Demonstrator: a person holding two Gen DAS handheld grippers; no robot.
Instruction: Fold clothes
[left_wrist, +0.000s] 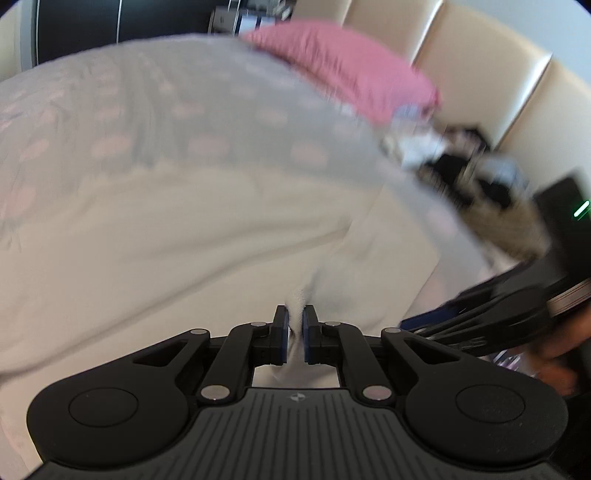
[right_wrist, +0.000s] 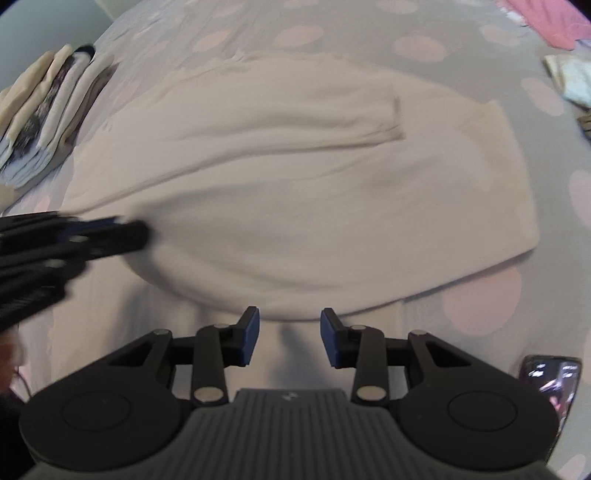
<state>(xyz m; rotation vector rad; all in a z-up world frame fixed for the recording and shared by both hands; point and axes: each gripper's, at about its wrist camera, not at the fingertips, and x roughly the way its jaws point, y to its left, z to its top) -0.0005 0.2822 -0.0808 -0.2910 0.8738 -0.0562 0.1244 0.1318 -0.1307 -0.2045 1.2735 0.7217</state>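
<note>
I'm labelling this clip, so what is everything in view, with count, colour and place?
garment: one, cream, spread flat on the bed, a pinch of it in the left gripper
bedspread: one, grey with pink dots, under the garment
folded pile: one, cream, pale blue and dark, far left on the bed
pillow: one, pink, at the head of the bed
headboard: one, cream, padded panels behind the pillow
clutter: blurred, mixed colours, beside the pillow
left gripper: black, blue pads, shut on the garment
right gripper: black, blue pads, open above the garment's near edge
</note>
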